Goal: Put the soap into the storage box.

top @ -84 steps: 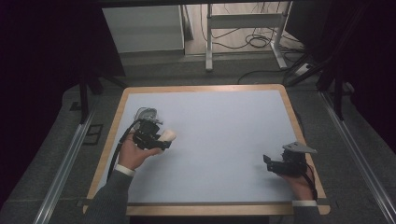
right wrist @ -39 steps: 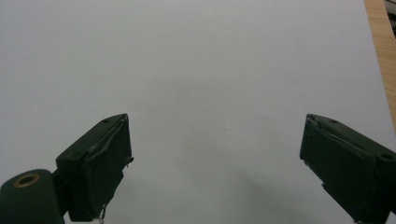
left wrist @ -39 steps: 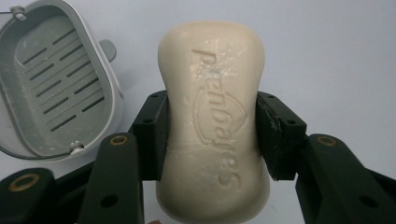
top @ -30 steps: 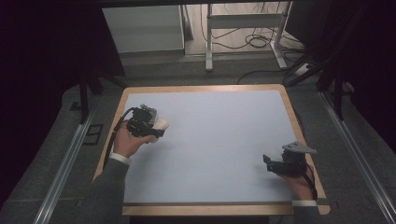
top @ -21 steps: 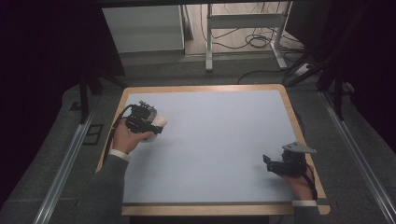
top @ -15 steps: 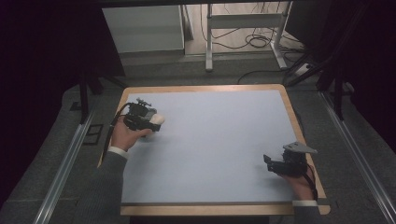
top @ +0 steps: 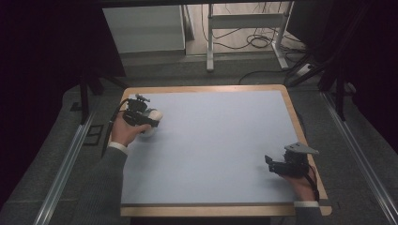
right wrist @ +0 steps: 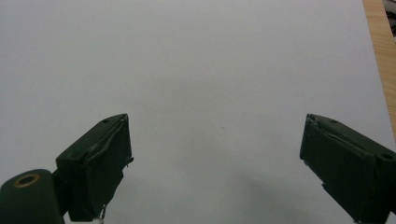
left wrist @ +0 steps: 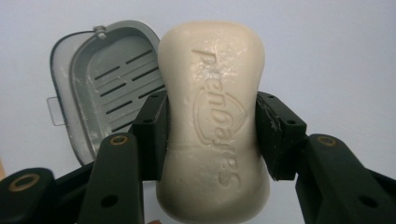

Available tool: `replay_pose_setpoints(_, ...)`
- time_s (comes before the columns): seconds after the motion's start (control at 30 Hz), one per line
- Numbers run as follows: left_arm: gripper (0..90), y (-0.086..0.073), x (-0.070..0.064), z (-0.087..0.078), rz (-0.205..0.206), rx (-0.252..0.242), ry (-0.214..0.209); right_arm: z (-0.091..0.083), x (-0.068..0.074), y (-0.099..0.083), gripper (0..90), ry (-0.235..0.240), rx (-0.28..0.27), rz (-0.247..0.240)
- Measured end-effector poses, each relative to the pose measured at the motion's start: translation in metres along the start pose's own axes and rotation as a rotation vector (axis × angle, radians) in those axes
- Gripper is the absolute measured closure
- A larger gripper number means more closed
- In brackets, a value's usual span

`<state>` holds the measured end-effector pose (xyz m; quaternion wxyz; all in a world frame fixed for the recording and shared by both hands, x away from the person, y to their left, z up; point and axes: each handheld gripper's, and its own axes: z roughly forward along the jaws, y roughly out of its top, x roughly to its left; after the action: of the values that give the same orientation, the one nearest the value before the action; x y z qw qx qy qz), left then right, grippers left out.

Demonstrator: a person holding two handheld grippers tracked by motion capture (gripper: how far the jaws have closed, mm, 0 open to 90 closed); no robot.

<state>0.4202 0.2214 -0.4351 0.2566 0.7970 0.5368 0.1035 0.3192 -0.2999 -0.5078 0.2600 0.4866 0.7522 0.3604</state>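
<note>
A cream soap bar (left wrist: 212,116) with raised lettering sits clamped across its middle by my left gripper (left wrist: 212,128), which is shut on it. Just beyond it an open grey soap dish (left wrist: 105,79) with drain slots lies on the pale blue table top (left wrist: 336,56). In the high view the left gripper (top: 149,121) holds the soap bar (top: 154,115) near the table's far left corner. My right gripper (top: 268,162) rests near the right front edge. Its jaws stand wide apart, and nothing lies between the right gripper (right wrist: 215,154) fingers over bare mat.
The table (top: 211,145) has a wooden rim (top: 296,123). Metal rails (top: 65,159) run along the floor on both sides. Beyond the far edge stand a metal frame (top: 210,42) and loose cables (top: 258,40).
My left hand has carried the soap bar away from me and to the left, toward the table's far left corner. The right gripper has stayed put.
</note>
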Motion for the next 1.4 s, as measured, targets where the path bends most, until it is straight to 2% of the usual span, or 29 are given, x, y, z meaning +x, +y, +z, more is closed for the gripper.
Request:
replay_pose_setpoints(0.27, 49.4, 0.003, 0.008, 0.004, -0.025, 0.001, 0.016, 0.000, 0.000, 0.000, 8.6, -0.001, 0.000, 0.002)
replay_pose_setpoints(0.4, 49.4, 0.004, 0.014, 0.009, -0.034, 0.013, 0.040, 0.000, 0.000, 0.000, 8.6, 0.001, -0.001, 0.002)
replay_pose_setpoints(0.7, 49.4, 0.007, 0.024, 0.021, -0.075, 0.024, 0.051, 0.000, -0.001, 0.000, 8.6, -0.001, 0.000, 0.003)
replay_pose_setpoints(1.03, 49.3, 0.007, 0.031, 0.030, -0.090, 0.038, 0.077, 0.001, -0.001, -0.001, 8.6, -0.005, 0.003, 0.005)
replay_pose_setpoints(1.4, 49.2, 0.002, 0.035, 0.041, -0.101, 0.056, 0.081, 0.002, -0.001, -0.001, 8.6, -0.004, 0.009, 0.003)
